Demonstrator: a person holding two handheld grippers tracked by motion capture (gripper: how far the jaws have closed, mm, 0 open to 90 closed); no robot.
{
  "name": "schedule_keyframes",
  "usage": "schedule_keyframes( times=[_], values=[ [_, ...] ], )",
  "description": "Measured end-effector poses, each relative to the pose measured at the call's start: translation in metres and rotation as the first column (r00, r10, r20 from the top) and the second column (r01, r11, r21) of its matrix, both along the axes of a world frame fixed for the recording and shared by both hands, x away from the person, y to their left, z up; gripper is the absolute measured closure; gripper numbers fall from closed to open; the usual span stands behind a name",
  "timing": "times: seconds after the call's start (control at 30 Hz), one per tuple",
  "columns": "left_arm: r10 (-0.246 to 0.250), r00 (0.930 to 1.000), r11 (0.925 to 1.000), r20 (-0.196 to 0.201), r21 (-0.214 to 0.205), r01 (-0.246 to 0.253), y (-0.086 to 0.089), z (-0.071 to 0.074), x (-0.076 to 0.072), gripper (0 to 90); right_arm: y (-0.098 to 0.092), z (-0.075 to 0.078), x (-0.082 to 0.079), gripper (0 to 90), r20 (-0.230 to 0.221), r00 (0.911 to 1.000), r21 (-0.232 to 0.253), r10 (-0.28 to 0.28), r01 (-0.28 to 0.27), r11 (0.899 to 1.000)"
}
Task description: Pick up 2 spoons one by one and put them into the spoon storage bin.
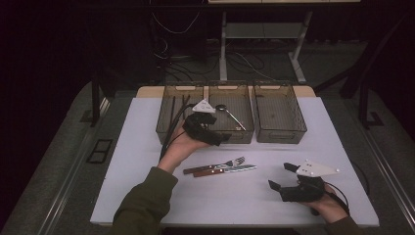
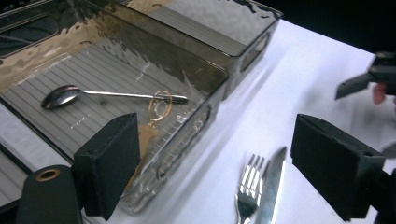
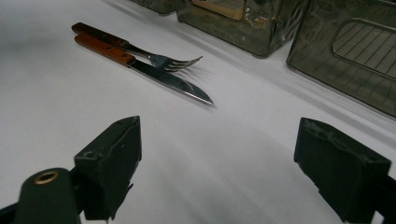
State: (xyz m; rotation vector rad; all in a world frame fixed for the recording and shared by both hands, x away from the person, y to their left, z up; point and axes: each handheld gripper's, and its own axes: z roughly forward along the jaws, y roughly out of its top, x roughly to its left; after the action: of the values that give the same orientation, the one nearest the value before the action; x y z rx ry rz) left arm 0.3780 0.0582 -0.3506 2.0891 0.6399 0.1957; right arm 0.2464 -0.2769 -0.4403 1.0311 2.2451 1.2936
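A metal spoon (image 1: 230, 116) (image 2: 112, 94) lies in the middle one of three smoky see-through bins (image 1: 241, 136) (image 2: 219, 88). My left gripper (image 1: 222, 138) (image 2: 217, 154) hovers at that bin's front wall, open, with nothing between its jaws. A wooden-handled fork (image 1: 222, 165) (image 2: 247, 186) (image 3: 163, 59) and knife (image 1: 230, 170) (image 2: 273, 184) (image 3: 163, 77) lie side by side on the white table, in front of the bins. My right gripper (image 1: 280, 176) (image 3: 217, 154) rests low at the front right, open and empty, pointing towards the cutlery.
The left bin (image 1: 164, 125) holds thin dark sticks, and the left gripper's cable runs across it. The right bin (image 1: 279, 134) (image 3: 355, 56) has nothing in it. The white table top (image 1: 137, 161) ends near the person's arms; dark floor and a desk frame lie beyond.
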Motion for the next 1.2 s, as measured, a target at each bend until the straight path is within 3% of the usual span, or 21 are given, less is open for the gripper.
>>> schedule_keyframes(
  times=[0.17, 0.47, 0.7, 0.93, 1.1, 1.2],
  values=[
    [-0.012, 0.9998, 0.9999, 0.018, 0.001, 0.012, 0.013, -0.008, -0.013, 15.1, 0.0, 0.0, 0.0, 15.3, -0.005, 1.0, 0.002, -0.003, 0.003, 1.0],
    [-0.017, 0.9998, 0.9997, 0.013, -0.02, 0.017, 0.031, -0.025, -0.032, 15.2, 0.0, 0.0, 0.0, 15.3, -0.011, 0.9999, 0.003, -0.007, 0.007, 1.0],
    [-0.019, 0.9998, 0.9998, 0.009, -0.005, 0.019, 0.044, -0.035, -0.047, 19.1, 0.0, 0.0, -0.001, 15.3, -0.002, 1.0, -0.001, -0.005, 0.005, 1.0],
    [-0.015, 0.9999, 0.9999, 0.007, 0.009, 0.015, 0.058, -0.047, -0.059, 37.9, 0.0, 0.001, -0.001, 15.3, -0.003, 1.0, -0.001, -0.007, 0.007, 1.0],
    [-0.012, 0.9999, 0.9993, -0.007, 0.034, 0.012, 0.064, -0.058, -0.062, 63.9, 0.0, 0.001, -0.001, 15.3, -0.002, 1.0, -0.002, -0.006, 0.006, 1.0],
    [-0.007, 0.9999, 0.9974, -0.013, 0.071, 0.008, 0.063, -0.064, -0.06, 78.0, 0.0, 0.001, -0.001, 15.3, -0.001, 1.0, -0.001, -0.008, 0.008, 1.0]
  ],
)
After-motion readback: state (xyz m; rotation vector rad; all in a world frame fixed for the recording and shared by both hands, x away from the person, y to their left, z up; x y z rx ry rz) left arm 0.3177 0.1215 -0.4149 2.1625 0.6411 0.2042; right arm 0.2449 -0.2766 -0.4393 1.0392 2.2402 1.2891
